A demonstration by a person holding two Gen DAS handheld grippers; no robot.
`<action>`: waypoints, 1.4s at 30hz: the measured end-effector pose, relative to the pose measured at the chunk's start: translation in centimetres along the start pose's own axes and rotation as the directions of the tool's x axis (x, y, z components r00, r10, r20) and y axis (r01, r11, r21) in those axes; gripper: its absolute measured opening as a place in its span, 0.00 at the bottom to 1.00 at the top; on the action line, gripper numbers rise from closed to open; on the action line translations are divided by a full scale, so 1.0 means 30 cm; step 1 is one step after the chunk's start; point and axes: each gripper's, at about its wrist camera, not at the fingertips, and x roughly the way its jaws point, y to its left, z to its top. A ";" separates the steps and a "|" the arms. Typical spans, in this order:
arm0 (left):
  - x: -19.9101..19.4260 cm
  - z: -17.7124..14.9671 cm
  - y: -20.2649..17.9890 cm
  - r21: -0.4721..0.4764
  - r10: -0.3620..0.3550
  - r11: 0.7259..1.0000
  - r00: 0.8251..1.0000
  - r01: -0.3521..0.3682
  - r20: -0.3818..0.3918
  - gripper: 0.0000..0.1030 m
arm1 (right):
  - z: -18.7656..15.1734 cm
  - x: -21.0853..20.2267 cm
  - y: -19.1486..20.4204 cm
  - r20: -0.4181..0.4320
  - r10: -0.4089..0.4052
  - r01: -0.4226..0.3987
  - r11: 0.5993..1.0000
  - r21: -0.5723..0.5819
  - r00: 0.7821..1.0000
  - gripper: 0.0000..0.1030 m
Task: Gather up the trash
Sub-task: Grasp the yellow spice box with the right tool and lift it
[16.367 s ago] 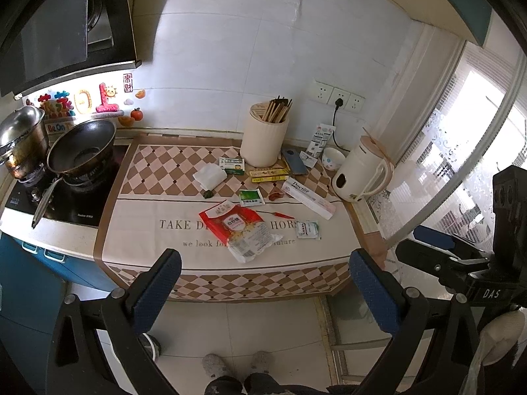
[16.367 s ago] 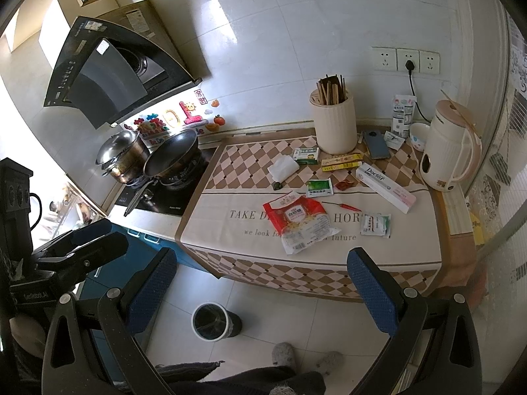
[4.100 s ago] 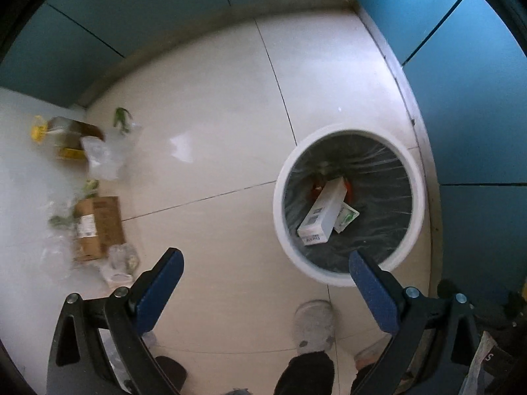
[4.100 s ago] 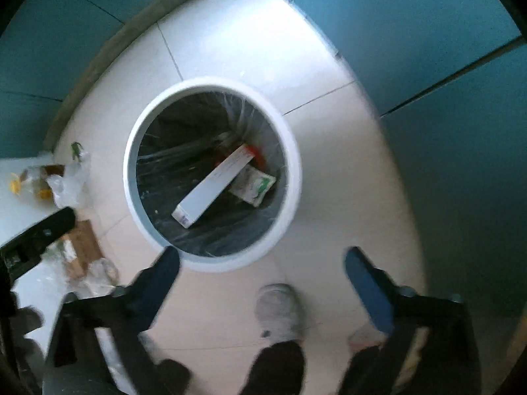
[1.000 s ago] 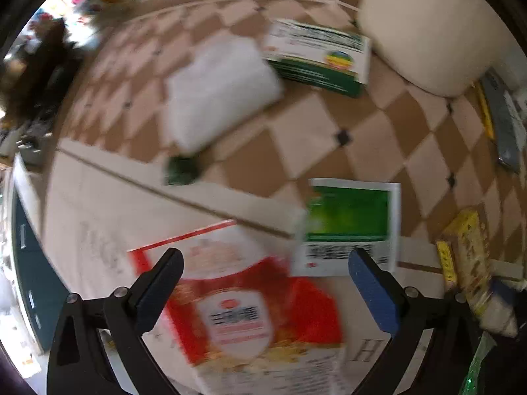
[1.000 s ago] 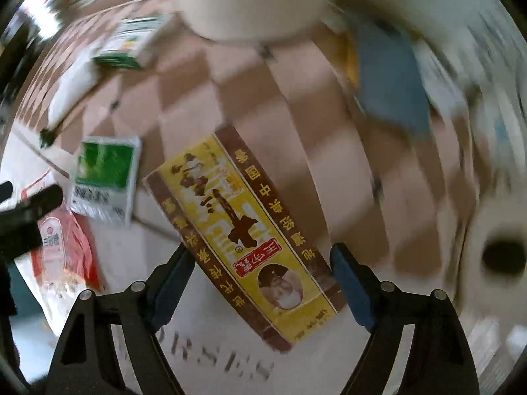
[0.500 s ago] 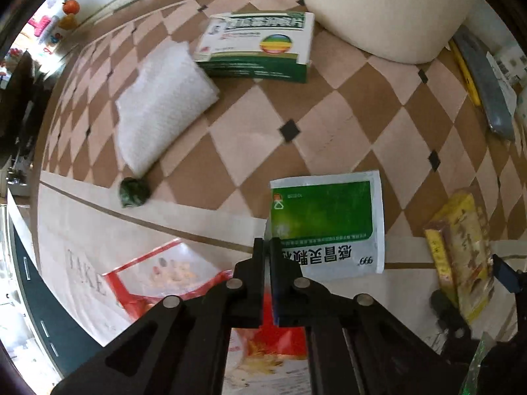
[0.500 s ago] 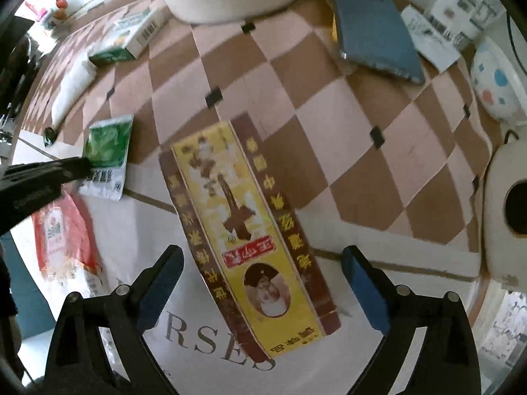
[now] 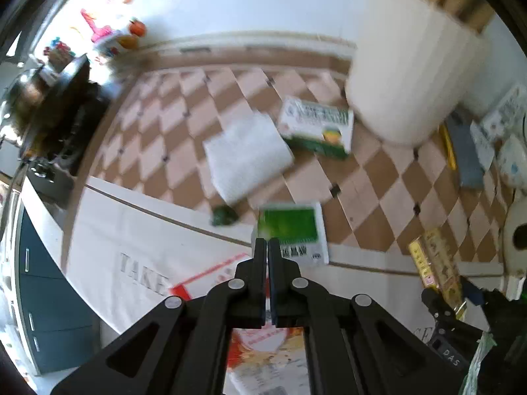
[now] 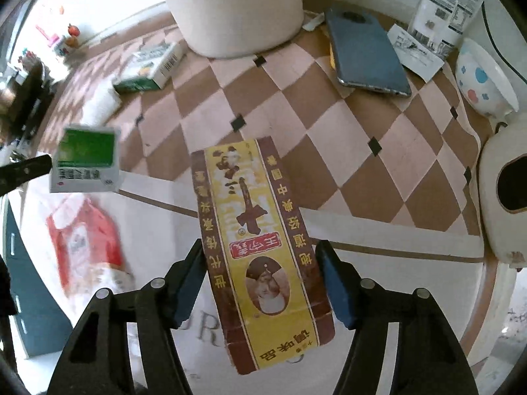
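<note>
My left gripper (image 9: 266,242) is shut on the near edge of a green and white sachet (image 9: 294,233) and holds it just above the counter cloth; the sachet also shows in the right wrist view (image 10: 86,161). My right gripper (image 10: 263,260) is shut on a long yellow and brown seasoning box (image 10: 255,240), one finger on each long side, lifted off the cloth. The box also shows in the left wrist view (image 9: 438,271). A red snack bag (image 10: 84,247) lies flat on the cloth below the sachet.
A white utensil holder (image 10: 230,6) stands at the back. A green and white box (image 9: 318,126), a white pad (image 9: 247,156) and a small green scrap (image 9: 225,215) lie on the chequered cloth. A phone (image 10: 365,52), leaflets, a spotted bowl (image 10: 484,80) and a kettle (image 10: 507,194) are at right.
My left gripper has lifted the green sachet off the cloth. My right gripper has closed on the yellow box and raised it.
</note>
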 end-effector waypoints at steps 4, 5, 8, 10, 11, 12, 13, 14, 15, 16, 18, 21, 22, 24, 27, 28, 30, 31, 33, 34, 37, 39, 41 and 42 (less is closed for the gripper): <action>-0.080 0.012 0.090 -0.045 -0.007 0.999 0.998 0.010 0.059 0.00 | -0.015 -0.072 -0.003 0.033 0.024 -0.024 1.000 -0.006 0.999 0.63; -0.100 0.006 0.108 -0.055 -0.003 0.998 0.998 0.007 0.069 0.00 | 0.016 -0.104 -0.011 0.039 0.029 -0.028 1.000 -0.007 0.999 0.63; -0.098 -0.003 0.178 -0.080 -0.026 0.996 0.998 0.031 0.063 0.00 | 0.019 -0.148 0.010 0.067 0.047 -0.046 0.999 -0.012 0.997 0.62; -0.052 -0.006 0.220 -0.102 -0.083 0.991 0.996 0.085 0.026 0.01 | 0.017 -0.161 0.047 0.076 0.047 -0.046 0.999 -0.019 0.996 0.62; -0.018 -0.012 0.234 -0.121 -0.115 0.986 0.993 0.115 0.006 0.02 | 0.031 -0.147 0.078 0.076 0.037 -0.035 0.999 -0.020 0.996 0.62; 0.014 -0.019 0.241 -0.139 -0.135 0.981 0.991 0.132 -0.012 0.02 | 0.029 -0.142 0.084 0.075 0.022 -0.020 1.000 -0.018 0.997 0.62; 0.055 -0.025 0.240 -0.158 -0.165 0.975 0.986 0.158 -0.033 0.02 | 0.031 -0.127 0.098 0.075 0.005 -0.004 1.000 -0.015 0.997 0.62; 0.106 -0.028 0.236 -0.177 -0.204 0.966 0.977 0.190 -0.064 0.02 | 0.040 -0.093 0.118 0.076 -0.017 0.018 1.000 -0.008 0.997 0.62; 0.146 -0.033 0.225 -0.188 -0.233 0.959 0.968 0.213 -0.090 0.03 | 0.046 -0.061 0.126 0.075 -0.036 0.036 0.999 0.003 0.996 0.62; 0.191 -0.037 0.212 -0.201 -0.258 0.952 0.959 0.231 -0.120 0.03 | 0.043 -0.038 0.114 0.067 -0.050 0.049 0.999 0.023 0.997 0.62; 0.283 -0.044 0.187 -0.229 -0.316 0.934 0.933 0.274 -0.173 0.03 | 0.041 0.008 0.098 0.045 -0.059 0.057 0.997 0.043 0.997 0.62; 0.362 -0.055 0.149 -0.239 -0.354 0.923 0.910 0.302 -0.217 0.08 | 0.034 0.050 0.074 0.019 -0.063 0.062 0.997 0.055 0.998 0.62; 0.384 -0.061 0.139 -0.239 -0.356 0.923 0.906 0.302 -0.230 0.10 | 0.029 0.053 0.059 0.015 -0.063 0.062 0.996 0.062 0.998 0.62; 0.394 -0.063 0.133 -0.246 -0.376 0.913 0.904 0.324 -0.205 0.21 | 0.024 0.062 0.043 0.006 -0.059 0.058 0.996 0.068 0.998 0.62; 0.400 -0.046 0.129 -0.256 -0.398 0.903 0.896 0.345 -0.197 0.27 | 0.008 0.077 0.012 -0.013 -0.046 0.047 0.995 0.088 0.999 0.63; 0.402 -0.039 0.129 -0.259 -0.399 0.902 0.895 0.344 -0.199 0.27 | 0.002 0.076 0.002 -0.008 -0.039 0.040 0.995 0.095 0.999 0.63; 0.400 -0.033 0.137 -0.283 -0.379 0.906 0.902 0.315 -0.209 0.27 | 0.001 0.076 -0.006 -0.008 -0.030 0.031 0.994 0.102 1.000 0.63; 0.390 -0.032 0.148 -0.293 -0.366 0.908 0.908 0.301 -0.202 0.27 | 0.001 0.075 -0.009 -0.011 -0.027 0.028 0.994 0.107 1.000 0.63; 0.358 -0.030 0.173 -0.299 -0.335 0.913 0.927 0.276 -0.168 0.29 | 0.006 0.075 -0.017 -0.017 -0.020 0.021 0.993 0.113 1.000 0.63; 0.346 -0.029 0.172 -0.293 -0.322 0.918 0.933 0.267 -0.160 0.31 | 0.013 0.076 -0.019 -0.022 -0.015 0.017 0.993 0.115 1.000 0.63; 0.386 -0.017 0.172 -0.256 -0.291 0.937 0.938 0.239 -0.190 0.50 | 0.021 0.076 -0.032 -0.025 -0.008 0.011 0.993 0.120 1.000 0.63; 0.411 -0.020 0.163 -0.249 -0.295 0.938 0.935 0.243 -0.197 0.56 | 0.028 0.075 -0.038 -0.027 -0.013 0.016 0.993 0.118 1.000 0.63; 0.414 -0.010 0.133 -0.215 -0.275 0.949 0.939 0.230 -0.208 0.57 | 0.039 0.076 -0.037 -0.028 -0.022 0.025 0.994 0.107 0.999 0.64; 0.413 -0.006 0.117 -0.192 -0.252 0.958 0.944 0.213 -0.214 0.57 | 0.042 0.076 -0.037 -0.028 -0.023 0.026 0.994 0.106 0.999 0.65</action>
